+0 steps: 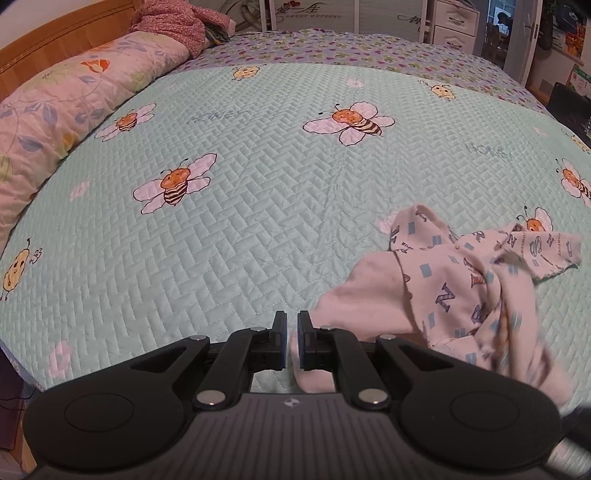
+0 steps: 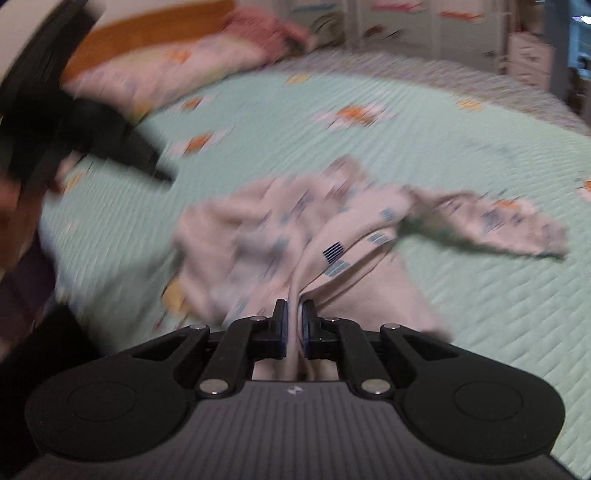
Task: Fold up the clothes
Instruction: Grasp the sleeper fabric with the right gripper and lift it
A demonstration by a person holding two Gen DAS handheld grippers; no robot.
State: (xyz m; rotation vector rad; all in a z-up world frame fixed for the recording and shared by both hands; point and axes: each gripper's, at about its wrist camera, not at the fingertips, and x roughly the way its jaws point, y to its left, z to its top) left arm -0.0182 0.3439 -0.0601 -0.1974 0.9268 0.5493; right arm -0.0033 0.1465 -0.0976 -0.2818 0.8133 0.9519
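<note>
Bed: a mint quilt (image 1: 258, 206) printed with bees covers nearly the whole left wrist view, running out to a purple-flowered border at 12 o'clock.
Pillow: a long pink floral pillow (image 1: 74, 99) lies along the quilt's edge from 9 to 11 o'clock, against a wooden headboard (image 1: 55, 37).
Heap: a reddish patterned bundle (image 1: 173, 22) sits at the pillow's far end, at 11 o'clock.
Drawers: a white chest of drawers (image 1: 454, 26) stands beyond the bed at 1 o'clock.
Garment: a pale pink garment (image 1: 461, 288) printed with letters and blue squares lies crumpled on the quilt at 4 o'clock in the left wrist view; one plain pink edge runs in toward 6 o'clock. In the right wrist view it fills the centre (image 2: 295, 229), one loose part flung out toward 3 o'clock, its outline smeared by blur.
Left gripper: the left gripper (image 1: 292, 339) is nearly closed, with a strip of the garment's plain pink edge in the narrow gap; the pads appear to pinch it, though the cloth is thin there. It also shows as a dark blurred shape at 10 o'clock in the right wrist view.
Right gripper: the right gripper (image 2: 294, 328) is clamped on a gathered fold of the garment, cloth bunching up from between the pads.
</note>
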